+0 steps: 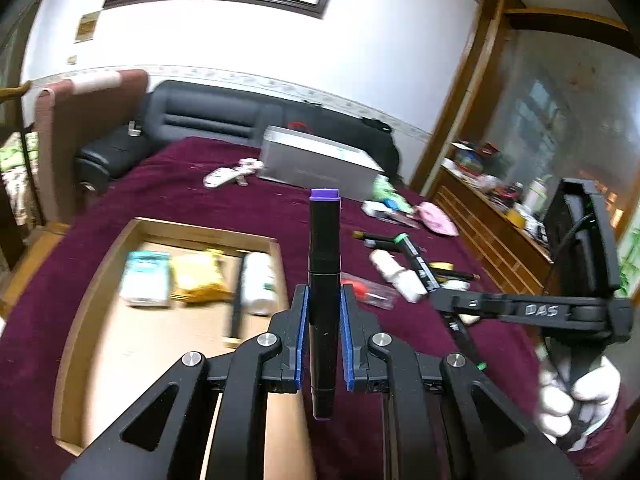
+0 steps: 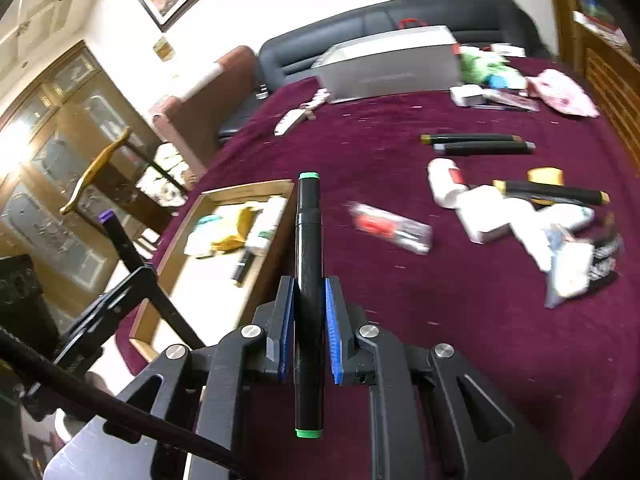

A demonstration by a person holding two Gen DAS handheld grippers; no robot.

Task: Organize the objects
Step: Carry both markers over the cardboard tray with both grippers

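Note:
My left gripper [image 1: 324, 300] is shut on a black marker with purple caps [image 1: 324, 248], held above the maroon tablecloth at the right edge of a wooden tray [image 1: 100, 280]. My right gripper [image 2: 308, 292] is shut on a black marker with green caps [image 2: 308, 240], held above the cloth just right of the same tray [image 2: 176, 248]. The tray holds a teal packet [image 1: 146, 278], a yellow packet [image 1: 196, 276], a white bottle [image 1: 260, 280] and a black marker [image 1: 237, 304]. The right gripper also shows in the left wrist view [image 1: 444, 300], and the left gripper with its purple marker [image 2: 120, 240] in the right wrist view.
Loose black markers [image 2: 480, 144], white bottles and boxes [image 2: 480, 208], a red-and-clear packet [image 2: 392, 228] and a pink cloth [image 2: 560, 92] lie on the cloth to the right. A grey box [image 2: 392, 64] stands at the far side before a dark sofa [image 1: 208, 116]. A wooden cabinet [image 1: 480, 224] is at right.

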